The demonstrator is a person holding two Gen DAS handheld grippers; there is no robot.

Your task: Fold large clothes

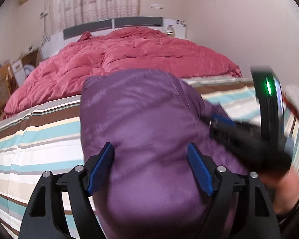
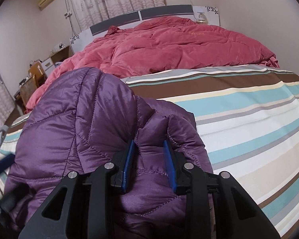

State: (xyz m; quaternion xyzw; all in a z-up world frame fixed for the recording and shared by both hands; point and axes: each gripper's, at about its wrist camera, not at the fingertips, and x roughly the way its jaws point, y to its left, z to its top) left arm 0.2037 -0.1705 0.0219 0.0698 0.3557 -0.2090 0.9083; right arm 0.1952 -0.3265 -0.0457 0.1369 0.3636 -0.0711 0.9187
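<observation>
Purple quilted jacket (image 2: 85, 135) lies bunched on the striped bed sheet (image 2: 249, 119), near edge of bed, in front of the red duvet (image 2: 169, 45). Puffy, light, soft; shiny shell looks slippery, likely to spring back out of a fold. Best taken at a stitched seam or hem, not mid-panel.

Right gripper (image 2: 149, 155): fingers narrow, pinching a raised ridge of jacket fabric. Left gripper (image 1: 150, 169): fingers wide, straddling the bulk; whether they press it, cannot tell.

Long axis appears to run away from the cameras toward the headboard (image 2: 141, 16); collar end not identifiable.
</observation>
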